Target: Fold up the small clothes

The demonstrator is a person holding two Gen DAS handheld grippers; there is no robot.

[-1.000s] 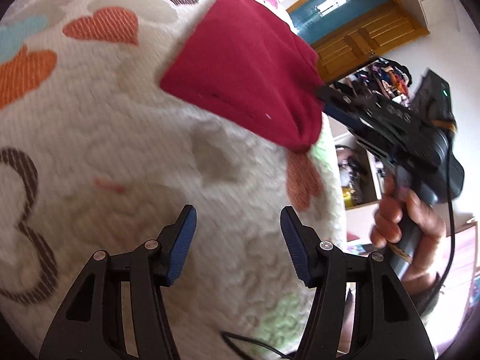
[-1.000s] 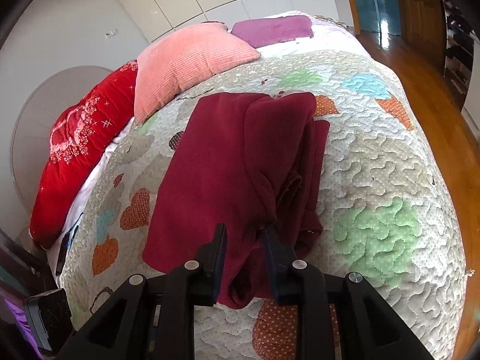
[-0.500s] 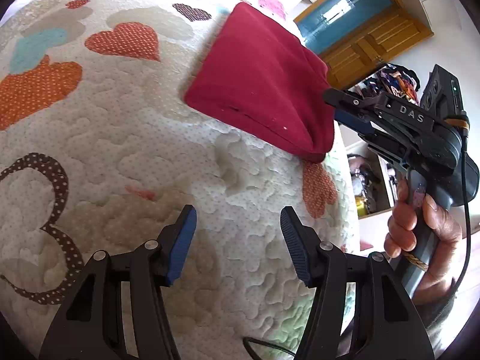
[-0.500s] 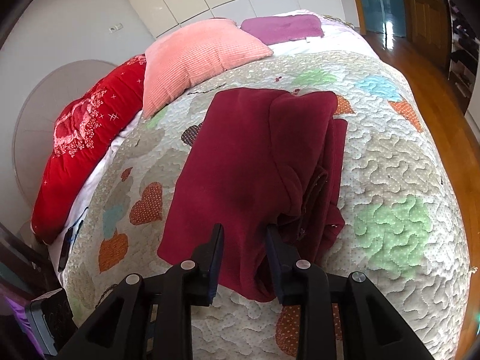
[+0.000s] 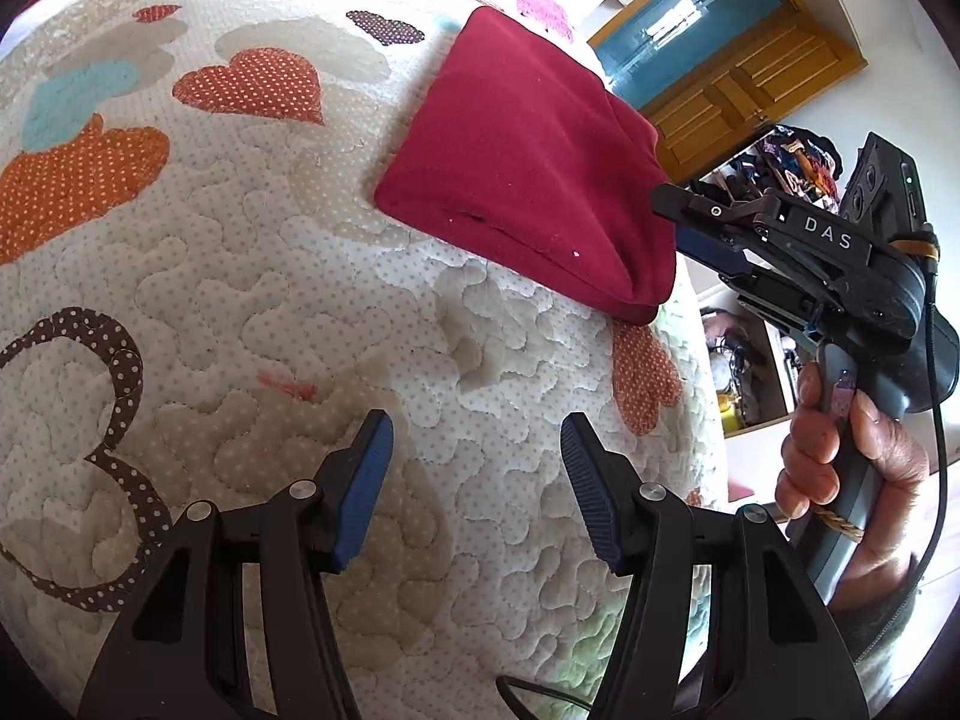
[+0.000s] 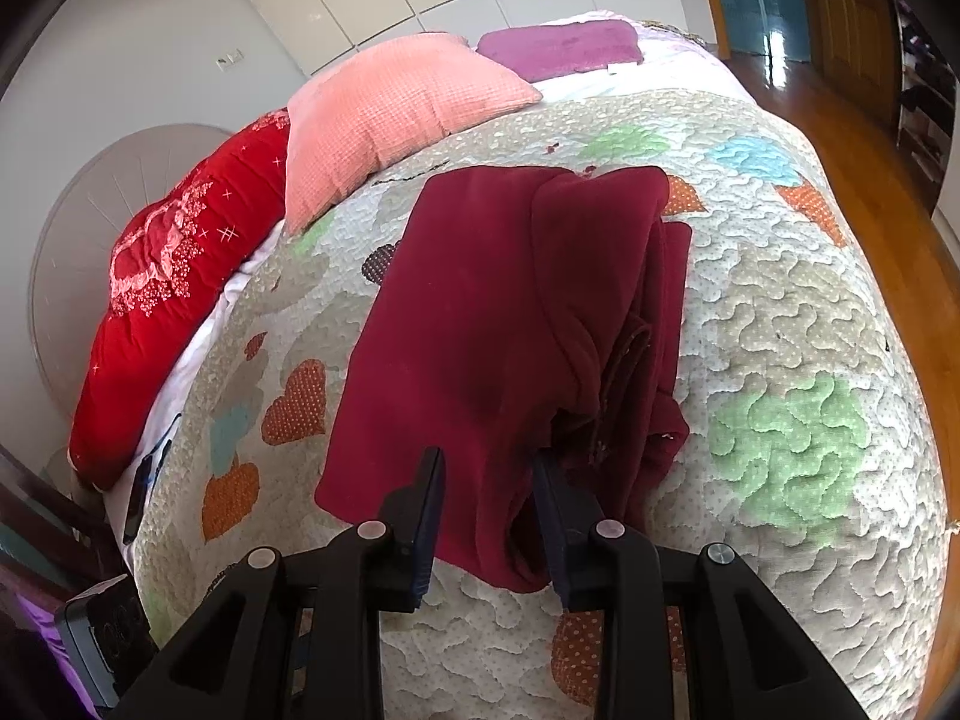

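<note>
A dark red garment (image 6: 480, 330), folded into a long stack, lies on the heart-patterned quilt (image 6: 780, 330). My right gripper (image 6: 487, 468) hovers at its near end. The jaws straddle the bunched near fold with a gap, and the pads do not press the cloth. In the left wrist view the garment (image 5: 528, 168) lies ahead to the right, and the right gripper (image 5: 672, 210), held by a hand (image 5: 840, 450), noses against its right corner. My left gripper (image 5: 474, 444) stands open over bare quilt (image 5: 240, 300), well short of the garment, with nothing between its fingers.
A pink pillow (image 6: 390, 120), a red pillow (image 6: 168, 288) and a purple cushion (image 6: 558, 45) line the head of the bed. The quilt drops off to a wooden floor (image 6: 870, 138) on the right. A wooden door (image 5: 750, 90) and cluttered shelves (image 5: 792, 162) stand beyond.
The right jaws have spread slightly and the garment's near corner, lifted and pinched before, now rests on the quilt. The left view has tilted up a little; its jaws are unchanged.
</note>
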